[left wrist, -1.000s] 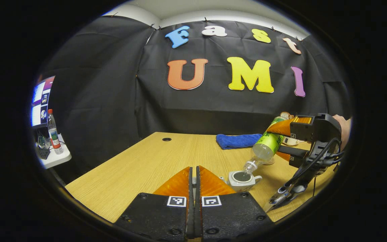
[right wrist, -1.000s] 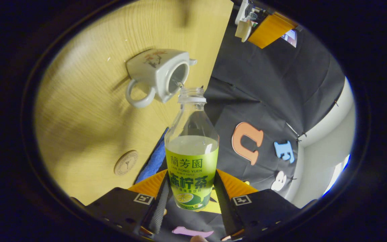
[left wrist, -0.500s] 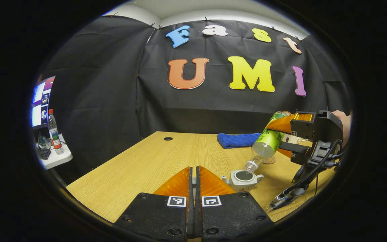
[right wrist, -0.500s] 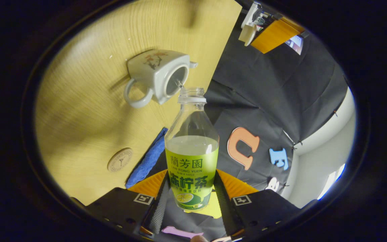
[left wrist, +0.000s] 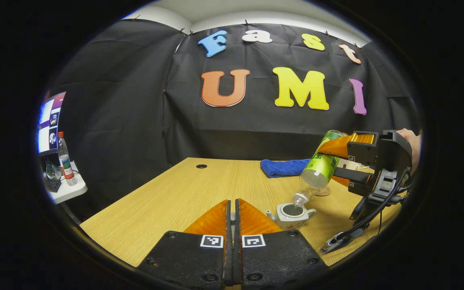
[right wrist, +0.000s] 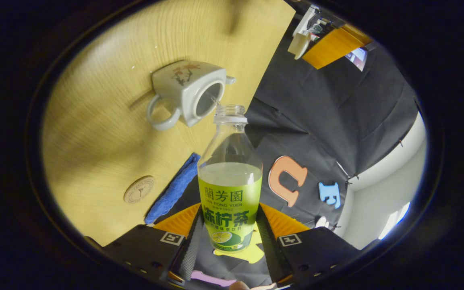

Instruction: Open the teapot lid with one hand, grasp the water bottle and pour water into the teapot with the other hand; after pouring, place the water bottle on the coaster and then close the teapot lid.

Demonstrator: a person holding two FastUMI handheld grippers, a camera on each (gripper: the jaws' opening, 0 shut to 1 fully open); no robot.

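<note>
Water bottle (right wrist: 229, 189) label, Chinese characters, "LAN FONG YUEN"

Black cloth (left wrist: 127, 100) is hanging as the wall of the booth, and a pale ceiling (left wrist: 224, 10) is showing above it. A wooden table (left wrist: 167, 197) with a small round hole (left wrist: 201, 166) is standing before the cloth. At the left, a small white side table (left wrist: 69, 189) is carrying a plastic bottle (left wrist: 65, 159), and a lit monitor (left wrist: 48, 123) is glowing behind it.

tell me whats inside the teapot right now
The lid is off the teapot, and the tilted water bottle, held by the right gripper, has its mouth just above the opening. The inside looks dark; a thin stream seems to enter. The water level and bottom cannot be made out.
</note>
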